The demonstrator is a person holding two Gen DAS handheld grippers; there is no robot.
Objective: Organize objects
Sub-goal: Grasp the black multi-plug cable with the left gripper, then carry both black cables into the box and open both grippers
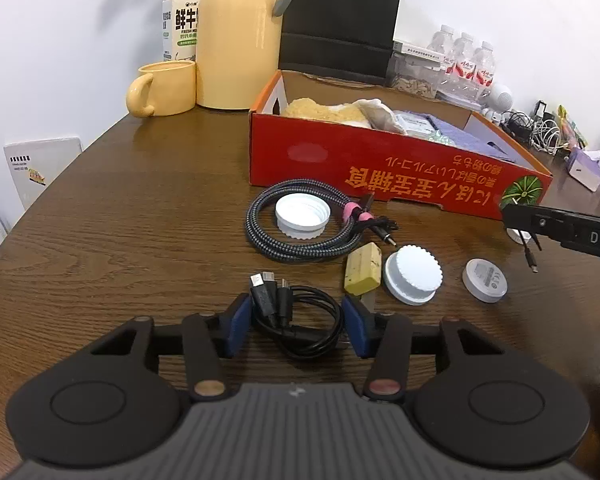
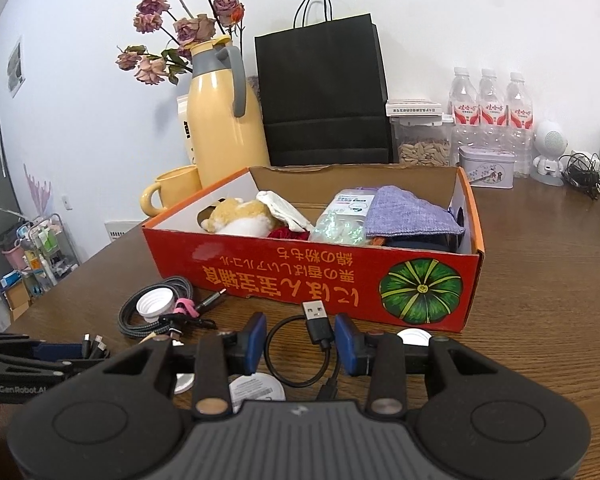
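Left gripper [image 1: 296, 322] low over the surface [image 1: 140, 240], jaws half open astride a coiled black cable [image 1: 296, 320]; pads look to meet the coil's sides, though contact is hard to confirm. Likely a pick for the red box [image 1: 380, 168], which already holds soft items. Right gripper [image 2: 300, 340] carries a short USB cable [image 2: 318, 326] in narrowed jaws, plug upward, just before the box front. Caps and braided cable [image 1: 300, 236] lie loose between.

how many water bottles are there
3 bottles in a row, right of the black bag: left, middle, right. Others may hide behind the bag.
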